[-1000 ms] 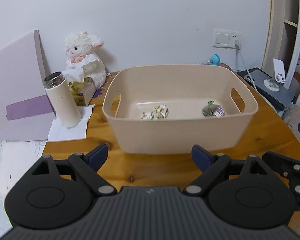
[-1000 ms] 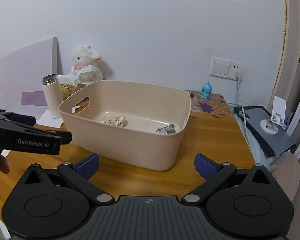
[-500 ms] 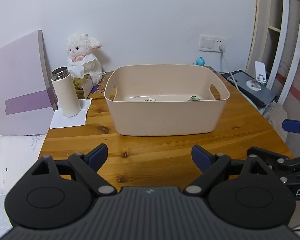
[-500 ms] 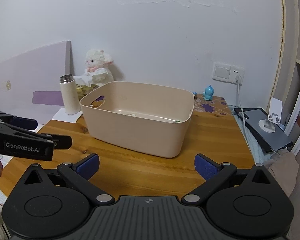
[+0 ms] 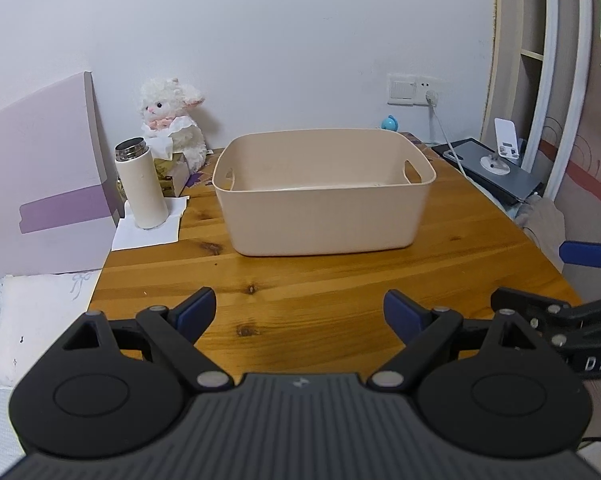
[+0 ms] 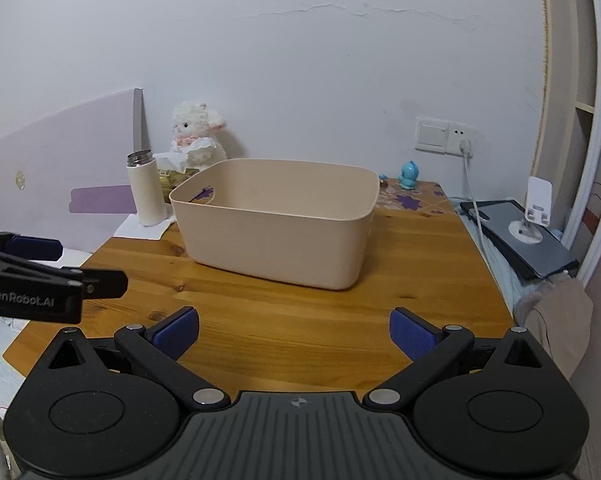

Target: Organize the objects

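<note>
on the wooden table (image 5: 340, 280) a beige plastic bin (image 5: 324, 192) stands upright near the middle, its long side facing the cameras, with a cut-out handle in each short end; from this low angle its floor is hidden, so whether anything lies inside cannot be told. to the left of the bin a cream bottle with a metal top (image 5: 140, 184) stands upright on a white paper napkin (image 5: 152, 228), apart from the bin's wall. behind the bottle a white plush lamb (image 5: 172, 120) sits against the wall with a tissue box (image 5: 172, 172) in front of it. a small blue figurine (image 6: 410, 174) stands at the table's far edge, behind the bin's right corner and below a wall switch and socket (image 6: 444, 136). off the table's right side a dark tablet (image 6: 532, 240) lies flat with a white phone stand (image 6: 536, 212) on it. the left gripper (image 5: 300, 312) hangs over the near edge of the table, its blue-padded fingers spread wide with nothing between them, well apart from the bin. the right gripper (image 6: 294, 330) is likewise over the near edge, fingers wide and holding nothing, and in its view the left gripper shows at the left border.
</note>
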A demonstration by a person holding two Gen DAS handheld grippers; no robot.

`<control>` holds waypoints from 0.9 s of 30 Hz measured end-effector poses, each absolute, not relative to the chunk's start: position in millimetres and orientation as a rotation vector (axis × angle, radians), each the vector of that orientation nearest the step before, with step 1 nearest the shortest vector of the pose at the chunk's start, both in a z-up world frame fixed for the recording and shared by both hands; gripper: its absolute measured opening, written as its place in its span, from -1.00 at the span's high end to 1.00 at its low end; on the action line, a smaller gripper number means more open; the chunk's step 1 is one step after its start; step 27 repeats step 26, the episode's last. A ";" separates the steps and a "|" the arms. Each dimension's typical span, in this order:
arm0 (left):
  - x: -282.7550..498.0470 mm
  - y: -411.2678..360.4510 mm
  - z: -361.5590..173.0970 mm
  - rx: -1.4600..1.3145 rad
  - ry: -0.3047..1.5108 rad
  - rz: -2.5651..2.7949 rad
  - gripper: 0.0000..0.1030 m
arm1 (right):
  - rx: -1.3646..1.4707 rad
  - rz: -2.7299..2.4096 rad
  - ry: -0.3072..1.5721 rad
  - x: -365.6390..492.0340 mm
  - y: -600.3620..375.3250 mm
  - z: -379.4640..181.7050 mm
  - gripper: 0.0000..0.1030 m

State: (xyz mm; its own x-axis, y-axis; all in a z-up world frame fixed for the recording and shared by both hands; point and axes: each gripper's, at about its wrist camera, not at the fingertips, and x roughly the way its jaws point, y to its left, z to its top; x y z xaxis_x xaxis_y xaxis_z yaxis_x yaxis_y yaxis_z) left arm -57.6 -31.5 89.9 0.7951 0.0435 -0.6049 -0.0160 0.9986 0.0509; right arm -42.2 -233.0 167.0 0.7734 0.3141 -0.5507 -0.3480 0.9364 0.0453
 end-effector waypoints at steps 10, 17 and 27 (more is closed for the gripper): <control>-77.1 -43.5 92.7 0.049 0.647 0.006 -0.78 | -0.070 0.331 0.582 -52.7 -242.1 169.0 -1.00; -82.1 -39.9 96.9 0.020 0.643 0.014 -0.78 | -0.080 0.327 0.579 -54.0 -240.4 169.3 -1.00; -76.9 -35.3 93.2 0.010 0.661 0.007 -0.81 | -0.081 0.323 0.585 -51.1 -237.3 168.6 -1.00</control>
